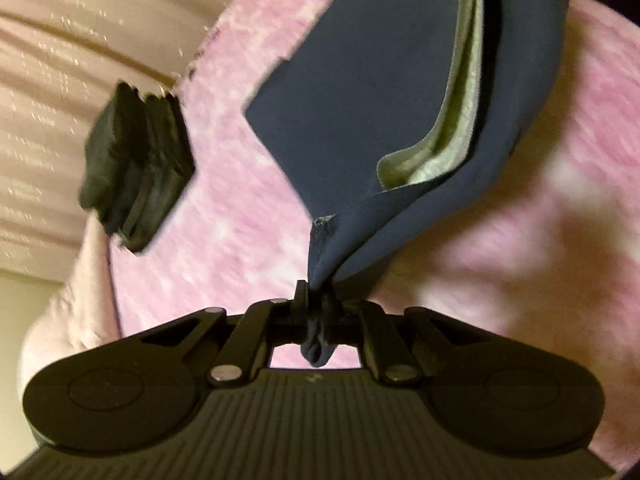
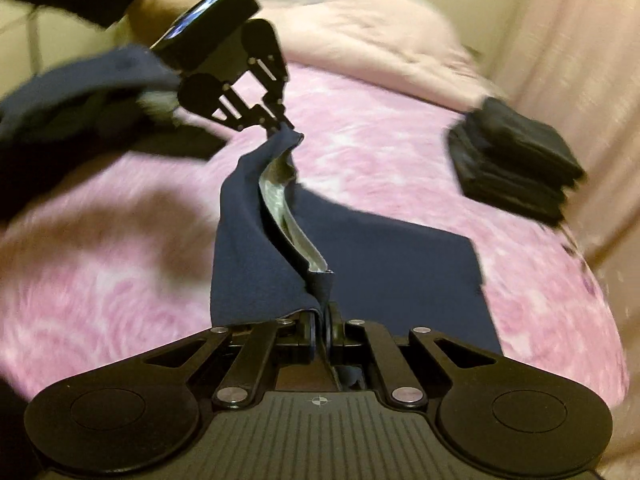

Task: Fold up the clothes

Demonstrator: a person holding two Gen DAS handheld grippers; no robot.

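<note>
Closest in, the right gripper [image 2: 320, 322] has its jaws pinched together on a corner of the navy garment [image 2: 384, 276] — no gap shows between them. The cloth rises from there as a raised edge, its pale grey lining [image 2: 280, 200] showing, to the left gripper [image 2: 285, 123], likewise clamped tight on the opposite corner [image 1: 320, 280]. The rest of the garment lies flat on the pink fuzzy blanket [image 2: 120, 280]. Farther off, near the bed's edge, sits a stack of folded dark clothes [image 2: 516, 172] — beside the pale pink curtain [image 2: 576, 60].

Left gripper [image 1: 318, 296] and right gripper [image 2: 320, 320], jaws of both clamped together, facing each other.
</note>
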